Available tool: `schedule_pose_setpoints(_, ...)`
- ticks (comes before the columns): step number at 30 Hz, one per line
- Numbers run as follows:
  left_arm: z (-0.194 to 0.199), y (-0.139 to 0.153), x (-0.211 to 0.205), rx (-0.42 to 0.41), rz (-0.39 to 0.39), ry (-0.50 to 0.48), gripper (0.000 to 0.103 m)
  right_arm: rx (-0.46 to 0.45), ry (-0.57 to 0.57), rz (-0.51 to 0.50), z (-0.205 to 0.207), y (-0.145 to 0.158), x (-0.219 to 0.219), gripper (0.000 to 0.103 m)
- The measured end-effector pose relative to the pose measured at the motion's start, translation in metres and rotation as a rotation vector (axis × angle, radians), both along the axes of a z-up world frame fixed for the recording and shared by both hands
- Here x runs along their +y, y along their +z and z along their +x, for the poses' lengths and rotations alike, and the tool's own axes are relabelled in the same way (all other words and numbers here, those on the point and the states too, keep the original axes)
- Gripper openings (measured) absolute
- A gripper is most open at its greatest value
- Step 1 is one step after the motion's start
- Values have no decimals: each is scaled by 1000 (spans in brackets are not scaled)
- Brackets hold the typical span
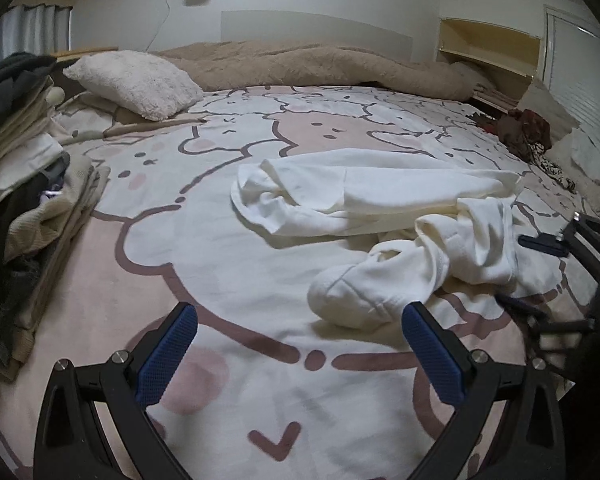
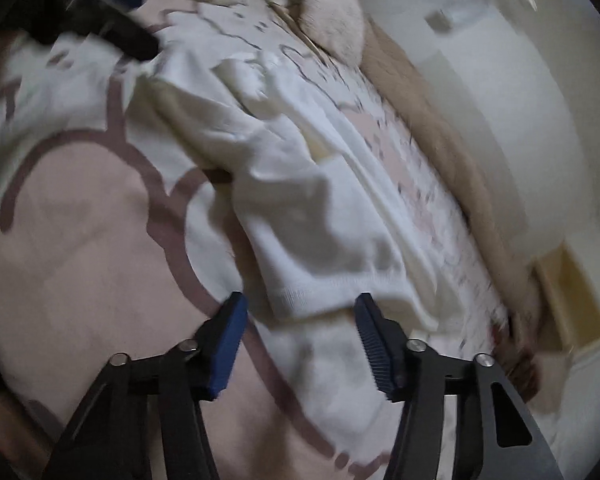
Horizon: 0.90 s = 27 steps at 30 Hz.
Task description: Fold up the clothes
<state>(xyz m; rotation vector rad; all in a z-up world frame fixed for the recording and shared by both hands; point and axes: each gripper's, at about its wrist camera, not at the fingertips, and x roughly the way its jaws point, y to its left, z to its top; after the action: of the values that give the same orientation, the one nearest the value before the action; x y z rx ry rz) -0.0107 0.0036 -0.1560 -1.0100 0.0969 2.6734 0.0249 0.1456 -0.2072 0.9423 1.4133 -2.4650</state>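
Both jaws of the left hand-held gripper [image 1: 298,322] stand wide over the bed [image 1: 220,280]; the right hand-held gripper [image 2: 300,312] is also spread, empty, at a hem. Beyond lies the crumpled white garment [image 1: 380,208] mid-bed, with a stack of folded clothes [image 1: 32,184] left and a fluffy pillow [image 1: 136,82] farther back.

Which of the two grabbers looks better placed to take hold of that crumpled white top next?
Probably the right gripper: its open jaws already frame the ribbed hem of the crumpled white cotton top. The left gripper is also open, with only a bunched sleeve end near one fingertip.
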Motion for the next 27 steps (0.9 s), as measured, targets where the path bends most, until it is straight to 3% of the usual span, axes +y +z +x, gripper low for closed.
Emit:
schedule_pose_setpoints(2, 3, 4, -1, 20, -22, -21, 103, 37, 26, 79, -5, -7, -4, 18)
schedule_pose_setpoints(3, 6, 7, -1, 37, -41, -40, 103, 53, 22, 103, -9, -8, -3, 9)
schedule_pose_setpoints(4, 8, 10, 0, 58, -68, -63, 103, 64, 11, 83, -11, 0, 1, 6)
schedule_pose_setpoints(10, 17, 15, 20, 197, -268, -291, 103, 152, -185, -239, -27, 104, 58, 6)
schedule_pose_setpoints(14, 14, 10, 40, 257, -382, -460, 103, 202, -310, -372, -43, 145, 93, 6)
schedule_pose_setpoints(18, 10, 6, 54, 281, -481, -592, 90, 226, -409, -435, -54, 160, 125, 6)
schedule_pose_setpoints(22, 8, 4, 68, 296, -538, -691, 69, 203, -461, -486, -58, 152, 142, 6)
schedule_pose_setpoints(27, 27, 8, 88, 332, -620, -832, 64, 179, -481, -503, -57, 139, 147, 6)
